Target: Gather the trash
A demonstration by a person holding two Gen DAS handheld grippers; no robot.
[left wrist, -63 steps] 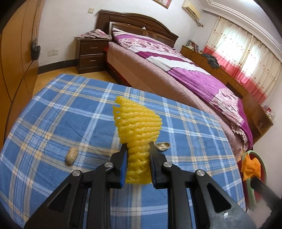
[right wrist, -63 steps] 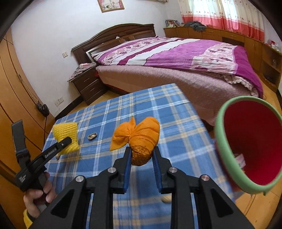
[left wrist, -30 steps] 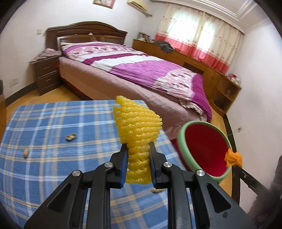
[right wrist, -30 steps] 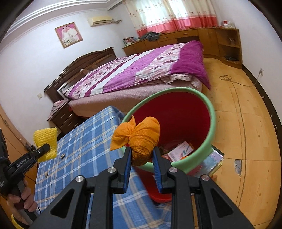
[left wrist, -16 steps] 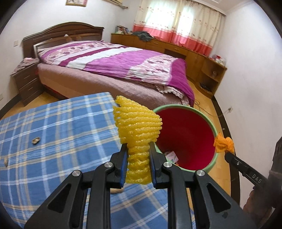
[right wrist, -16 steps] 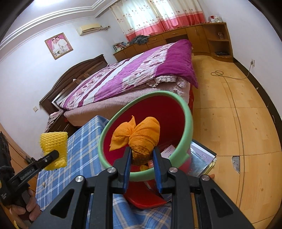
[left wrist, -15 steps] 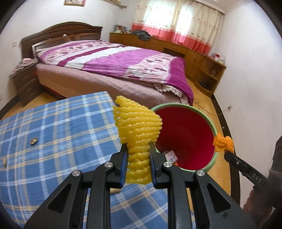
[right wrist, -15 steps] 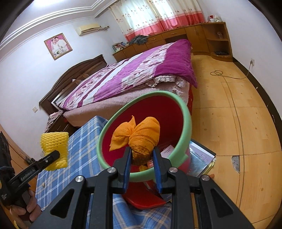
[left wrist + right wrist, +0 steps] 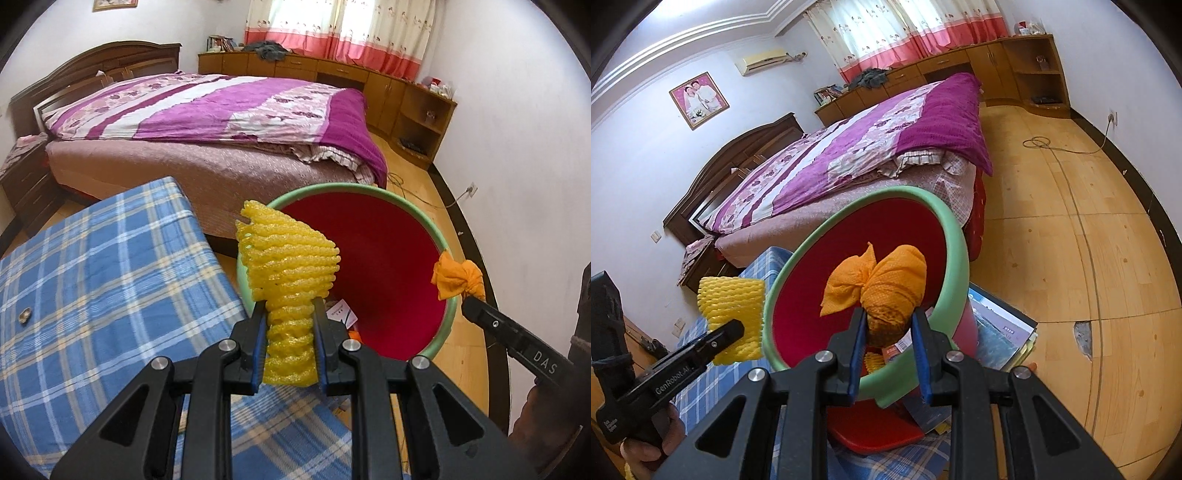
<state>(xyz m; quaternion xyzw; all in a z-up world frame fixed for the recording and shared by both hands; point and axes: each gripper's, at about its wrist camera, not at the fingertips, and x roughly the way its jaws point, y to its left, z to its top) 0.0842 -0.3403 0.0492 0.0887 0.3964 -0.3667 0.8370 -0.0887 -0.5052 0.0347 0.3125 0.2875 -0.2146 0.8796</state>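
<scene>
Paper scraps lie in the red bin (image 9: pixel 373 258); left claw (image 9: pixel 289 347) clenches yellow foam net (image 9: pixel 291 273), right claw (image 9: pixel 889 332) clenches orange bundle (image 9: pixel 886 288)

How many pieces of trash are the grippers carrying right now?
2. The yellow foam net is clamped in the left gripper; the orange mesh bundle is clamped in the right gripper, over the bin.

Bed (image 9: pixel 207 122) with purple quilt (image 9: pixel 886 147), blue plaid cloth (image 9: pixel 92 280), framed portrait (image 9: pixel 699 99), pink-edged curtains (image 9: pixel 343 33)
</scene>
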